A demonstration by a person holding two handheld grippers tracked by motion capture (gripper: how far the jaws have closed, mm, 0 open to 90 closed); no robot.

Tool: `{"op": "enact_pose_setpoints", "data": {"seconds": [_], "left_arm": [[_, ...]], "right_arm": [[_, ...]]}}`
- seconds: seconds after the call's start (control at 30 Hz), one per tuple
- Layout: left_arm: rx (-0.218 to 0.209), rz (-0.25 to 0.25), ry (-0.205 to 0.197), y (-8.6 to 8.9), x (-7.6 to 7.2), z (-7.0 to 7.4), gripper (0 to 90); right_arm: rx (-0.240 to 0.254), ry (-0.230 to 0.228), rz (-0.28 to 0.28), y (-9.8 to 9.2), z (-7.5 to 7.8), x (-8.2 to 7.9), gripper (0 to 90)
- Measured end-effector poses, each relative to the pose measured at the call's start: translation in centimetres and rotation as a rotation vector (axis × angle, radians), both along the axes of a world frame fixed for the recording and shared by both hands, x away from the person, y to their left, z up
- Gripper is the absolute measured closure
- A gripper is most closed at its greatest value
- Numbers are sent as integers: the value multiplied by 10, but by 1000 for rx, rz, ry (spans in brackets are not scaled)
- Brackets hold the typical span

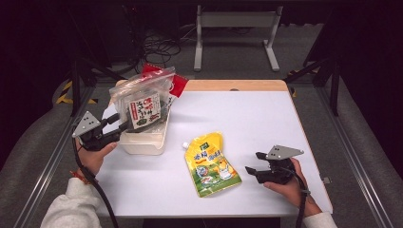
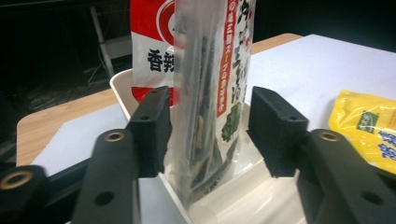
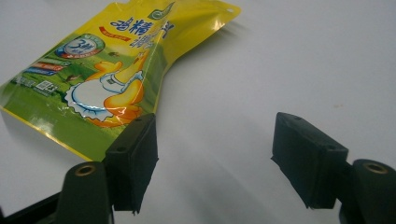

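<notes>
A clear bag of dark seaweed (image 1: 142, 102) with a red-and-white label stands upright in a white bin (image 1: 142, 141) at the table's left. My left gripper (image 1: 124, 124) reaches it from the left. In the left gripper view the bag (image 2: 210, 93) sits between the jaws of the left gripper (image 2: 208, 126), with a gap showing beside the left pad (image 2: 152, 126). A red-and-white packet (image 2: 152, 51) stands behind it in the bin. A yellow spouted pouch (image 1: 210, 165) lies flat at centre front. My right gripper (image 1: 253, 162) rests open to its right, its jaws (image 3: 215, 158) bare beside the pouch (image 3: 102, 79).
The white table (image 1: 247, 114) has a wooden strip along its far edge. A grey metal frame (image 1: 235, 28) and loose cables (image 1: 159, 47) lie on the floor beyond. Black rails run down both sides of the table.
</notes>
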State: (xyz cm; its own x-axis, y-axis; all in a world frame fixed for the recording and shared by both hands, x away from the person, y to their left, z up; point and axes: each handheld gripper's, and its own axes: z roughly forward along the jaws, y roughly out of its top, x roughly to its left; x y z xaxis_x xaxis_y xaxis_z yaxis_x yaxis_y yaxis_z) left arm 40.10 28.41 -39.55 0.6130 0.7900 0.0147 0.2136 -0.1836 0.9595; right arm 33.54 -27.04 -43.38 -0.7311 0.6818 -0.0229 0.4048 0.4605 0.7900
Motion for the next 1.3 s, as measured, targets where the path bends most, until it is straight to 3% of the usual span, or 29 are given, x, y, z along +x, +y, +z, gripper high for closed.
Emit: {"op": "enact_pose_setpoints", "data": {"seconds": [0.13,0.23,0.43,0.63,0.83,0.9,0.97,1.13,1.2,1.3], "left_arm": [[9,7,2,-2,-12,3,385],[39,6,11,-6,-20,3,318],[69,-17,21,-14,-41,2,250],[93,-107,53,-27,-62,-2,234],[148,-243,123,-57,-77,-16,240],[165,-255,131,-61,-78,-18,238],[203,-299,151,-74,-79,-24,236],[224,-364,220,-96,-74,-41,211],[227,-396,261,-109,-70,-49,196],[247,-420,287,-122,-66,-54,171]], "right_arm": [[4,2,10,2,0,1,346],[11,7,15,3,0,2,377],[13,6,38,8,1,4,402],[18,8,58,14,3,5,408],[21,23,92,24,1,3,422],[20,27,95,27,0,3,421],[19,29,100,29,0,3,414],[35,51,114,36,-2,4,388],[18,73,133,45,-6,5,363],[7,85,148,51,-9,5,354]]}}
